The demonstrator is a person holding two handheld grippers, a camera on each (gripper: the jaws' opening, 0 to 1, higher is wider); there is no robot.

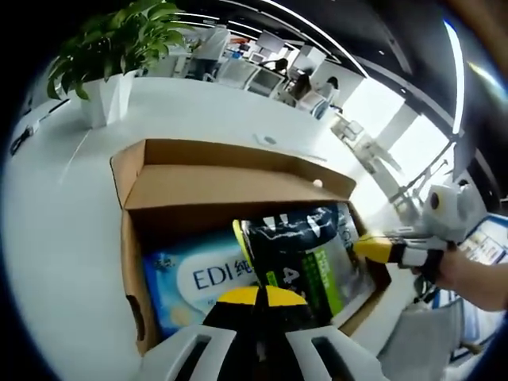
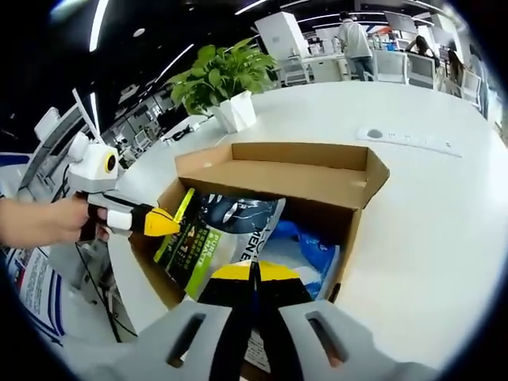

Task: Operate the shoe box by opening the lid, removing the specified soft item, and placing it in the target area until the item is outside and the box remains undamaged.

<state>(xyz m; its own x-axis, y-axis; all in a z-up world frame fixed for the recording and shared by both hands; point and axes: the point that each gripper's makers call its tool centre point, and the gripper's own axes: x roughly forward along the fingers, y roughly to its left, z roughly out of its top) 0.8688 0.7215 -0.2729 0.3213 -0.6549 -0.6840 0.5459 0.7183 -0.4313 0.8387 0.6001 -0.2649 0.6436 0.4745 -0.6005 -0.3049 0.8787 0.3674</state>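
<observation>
The dark green-labelled soft pack (image 1: 305, 254) (image 2: 222, 234) stands tilted inside the open shoe box (image 1: 198, 186) (image 2: 317, 178), lid flap folded back, beside a blue wipes pack (image 1: 194, 282) (image 2: 313, 254). In the right gripper view, the left gripper (image 2: 163, 222), held in a hand (image 2: 55, 222) reaching in level from the box's side, has its yellow tips together at the pack's edge. The right gripper (image 2: 254, 274) (image 1: 373, 248) likewise has its jaws closed, with nothing seen between them, touching the pack's other edge. The box sits on a white table (image 2: 429, 214) (image 1: 55, 230) near a potted plant (image 2: 226, 79) (image 1: 111, 55).
</observation>
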